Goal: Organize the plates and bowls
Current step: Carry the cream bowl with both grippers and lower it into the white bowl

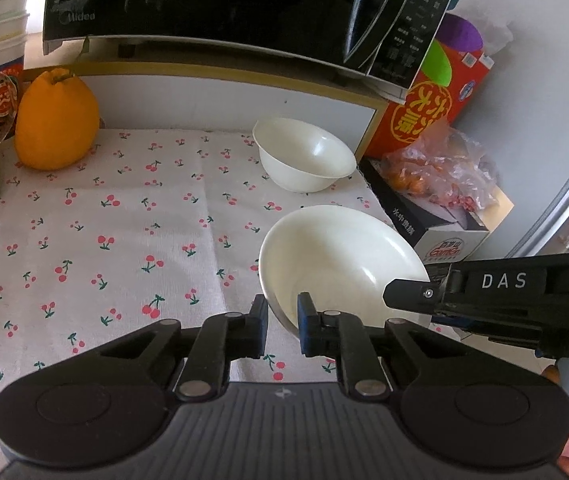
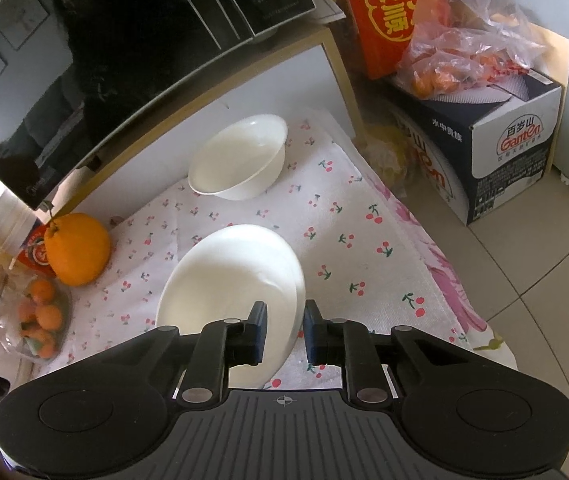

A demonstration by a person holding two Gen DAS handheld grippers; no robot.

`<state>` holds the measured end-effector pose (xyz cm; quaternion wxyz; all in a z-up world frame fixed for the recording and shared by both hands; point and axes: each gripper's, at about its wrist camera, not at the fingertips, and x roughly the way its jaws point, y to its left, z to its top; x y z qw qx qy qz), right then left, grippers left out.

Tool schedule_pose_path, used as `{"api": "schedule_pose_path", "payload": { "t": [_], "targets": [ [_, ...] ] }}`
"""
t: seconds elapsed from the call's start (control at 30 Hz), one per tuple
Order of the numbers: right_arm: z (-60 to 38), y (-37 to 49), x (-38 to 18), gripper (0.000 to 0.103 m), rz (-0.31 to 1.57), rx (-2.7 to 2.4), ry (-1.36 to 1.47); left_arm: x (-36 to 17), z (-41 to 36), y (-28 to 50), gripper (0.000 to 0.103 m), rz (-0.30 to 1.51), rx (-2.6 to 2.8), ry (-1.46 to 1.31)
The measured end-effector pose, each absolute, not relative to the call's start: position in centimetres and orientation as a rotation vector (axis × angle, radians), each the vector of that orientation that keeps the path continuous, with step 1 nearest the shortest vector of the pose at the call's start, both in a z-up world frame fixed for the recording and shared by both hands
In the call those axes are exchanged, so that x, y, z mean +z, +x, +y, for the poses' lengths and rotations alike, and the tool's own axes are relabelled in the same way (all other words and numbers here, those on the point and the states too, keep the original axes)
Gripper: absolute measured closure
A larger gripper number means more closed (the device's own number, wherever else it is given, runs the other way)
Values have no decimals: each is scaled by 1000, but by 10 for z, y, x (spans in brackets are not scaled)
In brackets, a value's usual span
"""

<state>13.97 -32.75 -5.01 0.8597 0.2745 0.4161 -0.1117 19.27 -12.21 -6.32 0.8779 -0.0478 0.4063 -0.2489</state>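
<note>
A wide white bowl (image 1: 340, 252) is tilted just above the cherry-print cloth (image 1: 124, 240), held from two sides. My left gripper (image 1: 283, 320) is shut on its near rim, one blue pad inside the bowl and one outside. My right gripper (image 1: 398, 295) comes in from the right onto the opposite rim. In the right wrist view that gripper (image 2: 284, 322) is shut on the bowl's (image 2: 228, 276) edge, with the wall pinched between its pads. A second, deeper white bowl (image 1: 304, 156) (image 2: 240, 156) stands upright on the cloth farther back, under the shelf edge.
A black microwave (image 1: 212, 4) on a shelf overhangs the back of the table. A large orange fruit (image 1: 56, 120) and a container of small oranges (image 2: 40, 320) sit at the left. A cardboard box (image 2: 500, 148) carrying a bag of fruit and a red box (image 1: 428, 116) stand beyond the table's right edge.
</note>
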Motion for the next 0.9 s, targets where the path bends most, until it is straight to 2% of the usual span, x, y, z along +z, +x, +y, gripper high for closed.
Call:
{"api": "schedule_pose_path", "payload": {
  "t": [0.9],
  "targets": [
    [-306,82,13,84,841,-145,537,-16,-91,138,89,792,-567,-132]
  ]
}}
